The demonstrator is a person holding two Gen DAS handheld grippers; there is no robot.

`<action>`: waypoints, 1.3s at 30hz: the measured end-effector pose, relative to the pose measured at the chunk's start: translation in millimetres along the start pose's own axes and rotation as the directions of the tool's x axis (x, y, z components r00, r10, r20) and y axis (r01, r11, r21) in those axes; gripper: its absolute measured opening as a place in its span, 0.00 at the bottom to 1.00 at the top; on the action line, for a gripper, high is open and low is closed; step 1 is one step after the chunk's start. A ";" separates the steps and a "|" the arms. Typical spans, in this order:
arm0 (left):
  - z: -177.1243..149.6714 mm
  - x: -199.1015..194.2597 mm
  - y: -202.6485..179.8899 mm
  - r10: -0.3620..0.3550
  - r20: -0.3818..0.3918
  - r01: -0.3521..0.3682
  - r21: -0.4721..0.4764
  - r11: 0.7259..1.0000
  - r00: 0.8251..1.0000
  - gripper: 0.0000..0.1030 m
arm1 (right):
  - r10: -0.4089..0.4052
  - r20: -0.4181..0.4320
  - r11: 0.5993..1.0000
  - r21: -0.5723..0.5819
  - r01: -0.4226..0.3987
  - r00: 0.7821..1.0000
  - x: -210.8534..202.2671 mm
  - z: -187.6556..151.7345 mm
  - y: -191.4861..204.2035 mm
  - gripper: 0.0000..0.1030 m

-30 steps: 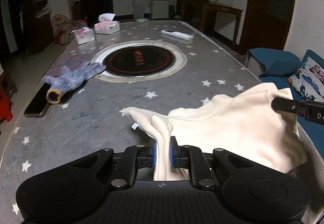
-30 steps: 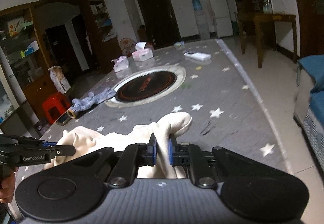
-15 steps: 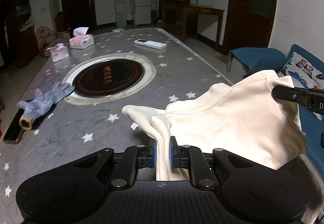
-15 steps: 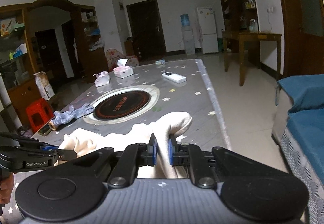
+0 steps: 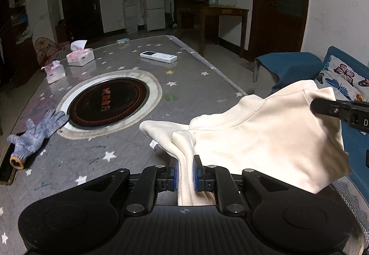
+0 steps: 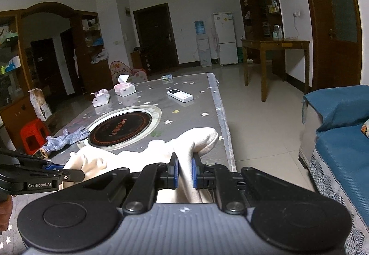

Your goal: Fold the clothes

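Note:
A cream garment (image 5: 265, 132) hangs in the air above the near right part of the grey star-patterned table (image 5: 189, 84), stretched between both grippers. My left gripper (image 5: 185, 170) is shut on a bunched fold of it at the lower centre of the left wrist view. The right gripper (image 5: 322, 108) pinches the garment's far corner at the right edge there. In the right wrist view my right gripper (image 6: 184, 170) is shut on a rolled edge of the cream garment (image 6: 198, 139), and the left gripper (image 6: 69, 174) grips the cloth at lower left.
A round black hotplate (image 5: 108, 102) is set in the table's middle. A blue-grey glove (image 5: 37, 135) and a dark phone (image 5: 7, 169) lie at the left edge. Two tissue boxes (image 5: 79, 56) and a white remote (image 5: 159, 56) sit further back. A blue sofa (image 6: 341, 139) stands to the right.
Both grippers have risen with the garment, lifting it higher off the table, and the views have tilted up toward the room. Both grips on the cloth are unchanged.

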State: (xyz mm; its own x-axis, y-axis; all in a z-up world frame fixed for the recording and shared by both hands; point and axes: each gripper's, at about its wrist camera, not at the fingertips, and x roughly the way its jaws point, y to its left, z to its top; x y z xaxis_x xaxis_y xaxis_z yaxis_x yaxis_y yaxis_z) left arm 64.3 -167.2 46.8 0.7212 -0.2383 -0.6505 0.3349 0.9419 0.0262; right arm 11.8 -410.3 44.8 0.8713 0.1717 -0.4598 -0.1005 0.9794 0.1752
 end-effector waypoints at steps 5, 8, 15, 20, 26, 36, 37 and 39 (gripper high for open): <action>10.5 1.8 -4.7 0.005 0.012 -0.005 0.012 1.000 1.000 0.12 | 0.001 0.025 1.000 -0.018 0.000 1.000 -2.5 10.1 -1.4 0.09; 15.4 -3.1 -6.2 0.013 0.024 -0.013 0.017 1.000 1.000 0.12 | 0.002 0.042 1.000 -0.022 -0.001 0.999 -3.4 17.0 -2.0 0.09; 23.1 -13.1 -8.7 0.026 0.043 -0.027 0.019 0.999 0.999 0.12 | 0.016 0.068 0.999 -0.037 -0.014 0.998 -10.9 25.2 -2.5 0.09; 24.2 -18.5 -9.0 0.037 0.050 -0.037 0.005 0.999 0.998 0.12 | 0.029 0.072 0.999 -0.042 -0.026 0.997 -13.9 26.0 -2.8 0.09; 22.9 -23.8 -7.6 0.059 0.049 -0.058 -0.025 0.998 0.997 0.12 | 0.055 0.075 0.996 -0.067 -0.050 0.996 -16.6 27.5 0.3 0.09; 26.0 -45.4 -8.4 0.093 0.086 -0.089 -0.047 0.995 0.992 0.12 | 0.085 0.089 0.993 -0.095 -0.077 0.992 -25.6 34.9 2.7 0.09; 25.8 -48.0 -8.1 0.095 0.090 -0.091 -0.050 0.995 0.991 0.12 | 0.088 0.091 0.992 -0.099 -0.079 0.992 -27.2 35.7 3.7 0.09; 25.5 -53.2 -8.2 0.099 0.096 -0.094 -0.049 0.994 0.990 0.12 | 0.093 0.095 0.991 -0.110 -0.082 0.991 -30.9 37.5 6.2 0.09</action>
State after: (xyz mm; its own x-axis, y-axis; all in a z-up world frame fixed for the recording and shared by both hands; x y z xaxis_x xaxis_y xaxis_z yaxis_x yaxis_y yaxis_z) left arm 38.6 -168.3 100.5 0.8058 -0.1658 -0.5685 0.2351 0.9707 0.0502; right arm 2.3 -413.4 92.7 0.9000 0.2508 -0.3566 -0.2237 0.9677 0.1160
